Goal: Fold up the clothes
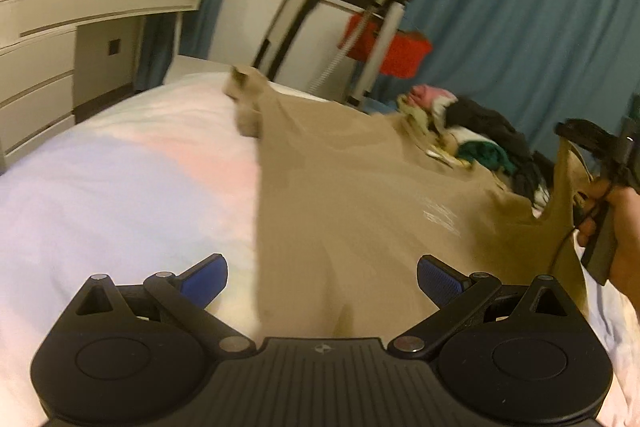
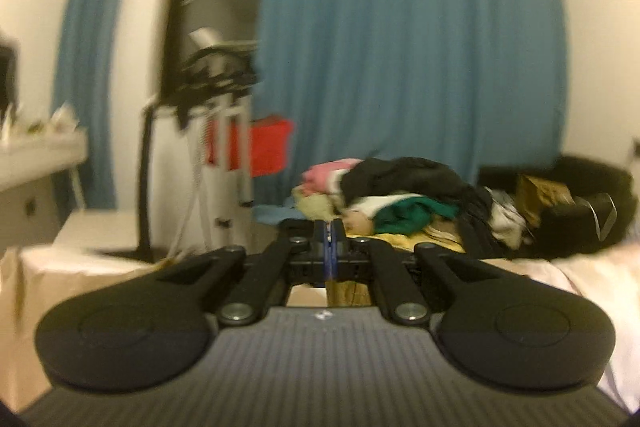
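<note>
A tan shirt (image 1: 352, 195) lies spread across the white bed (image 1: 120, 187), one sleeve reaching toward the far edge. My left gripper (image 1: 322, 281) is open, its blue pads (image 1: 204, 281) wide apart over the shirt's near edge, holding nothing. My right gripper (image 2: 330, 243) is shut on a fold of the tan shirt (image 2: 344, 293); in the left wrist view it (image 1: 592, 143) lifts the shirt's right corner off the bed. Both views are blurred by motion.
A pile of mixed clothes (image 1: 472, 131), also in the right wrist view (image 2: 400, 199), sits at the bed's far right. A white dresser (image 1: 60, 39) stands at left. A metal rack with a red item (image 1: 388, 47) and blue curtains (image 1: 520, 27) are behind.
</note>
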Motion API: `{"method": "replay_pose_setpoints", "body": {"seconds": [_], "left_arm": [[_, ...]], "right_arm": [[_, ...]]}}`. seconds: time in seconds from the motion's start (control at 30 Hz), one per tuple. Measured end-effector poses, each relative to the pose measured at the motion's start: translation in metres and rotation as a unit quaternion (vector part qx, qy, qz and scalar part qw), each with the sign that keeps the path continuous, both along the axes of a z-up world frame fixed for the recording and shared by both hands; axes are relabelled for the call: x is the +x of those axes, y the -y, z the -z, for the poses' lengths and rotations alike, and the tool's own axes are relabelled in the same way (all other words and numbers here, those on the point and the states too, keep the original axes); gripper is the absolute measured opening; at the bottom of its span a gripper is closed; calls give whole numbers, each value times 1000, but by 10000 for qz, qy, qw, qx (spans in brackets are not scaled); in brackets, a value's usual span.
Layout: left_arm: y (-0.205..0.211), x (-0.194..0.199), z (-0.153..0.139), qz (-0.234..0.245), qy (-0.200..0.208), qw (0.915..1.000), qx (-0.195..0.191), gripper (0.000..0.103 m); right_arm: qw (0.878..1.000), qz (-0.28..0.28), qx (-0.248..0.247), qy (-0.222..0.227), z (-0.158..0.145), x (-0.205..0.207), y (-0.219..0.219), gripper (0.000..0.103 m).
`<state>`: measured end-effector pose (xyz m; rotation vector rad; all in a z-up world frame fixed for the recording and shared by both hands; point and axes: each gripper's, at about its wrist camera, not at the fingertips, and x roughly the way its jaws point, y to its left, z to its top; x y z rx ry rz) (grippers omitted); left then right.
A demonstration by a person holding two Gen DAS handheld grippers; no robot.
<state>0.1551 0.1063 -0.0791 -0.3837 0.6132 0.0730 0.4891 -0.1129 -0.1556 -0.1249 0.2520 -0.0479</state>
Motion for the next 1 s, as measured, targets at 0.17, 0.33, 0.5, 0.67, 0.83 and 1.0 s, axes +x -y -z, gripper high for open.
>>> {"method": "replay_pose_setpoints", "body": {"seconds": [0.17, 0.33, 0.5, 0.67, 0.83, 1.0], "left_arm": [[-32, 2, 4, -188, -5, 9998, -67, 102], [-52, 7, 13, -243, -67, 9993, -285, 102], [-57, 7, 17, -110, -87, 9988, -459, 102], [-46, -2, 10, 85, 6, 9990, -433, 102], [-26, -23, 0, 423, 57, 9987, -296, 102], [2, -55, -12, 896, 44, 9959, -137, 102]], "right_arm": [[9945, -447, -912, -272, -3, 14, -85, 4], [9813, -1144, -1416, -634, 35, 13, -142, 5], [9888, -1179, -651, -649, 15, -27, -134, 76], [9937, -912, 438, -486, -22, -102, -79, 89], [9931, -537, 951, -428, -41, -199, -16, 90], [9887, -247, 1371, -553, -31, -251, 25, 90]]}}
